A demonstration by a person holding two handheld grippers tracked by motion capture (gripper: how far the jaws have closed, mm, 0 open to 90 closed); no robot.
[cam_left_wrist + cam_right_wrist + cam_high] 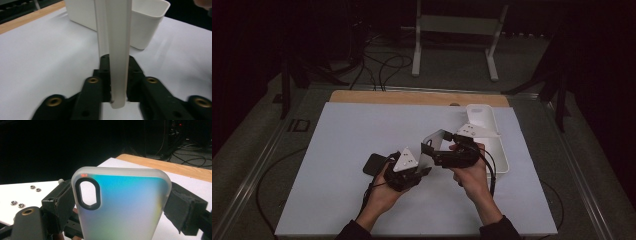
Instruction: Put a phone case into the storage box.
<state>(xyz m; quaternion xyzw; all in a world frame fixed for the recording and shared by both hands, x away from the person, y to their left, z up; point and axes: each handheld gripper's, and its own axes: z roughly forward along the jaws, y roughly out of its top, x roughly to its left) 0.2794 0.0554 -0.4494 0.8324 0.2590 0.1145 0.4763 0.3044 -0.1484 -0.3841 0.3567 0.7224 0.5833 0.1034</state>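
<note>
White sheet covers tabletop; wooden edge shows along far side. White bin stands on sheet at right, far end near wooden edge. Dark flat object lies on sheet, left of centre. Behind table: white frame on floor, black cables beside it.
</note>
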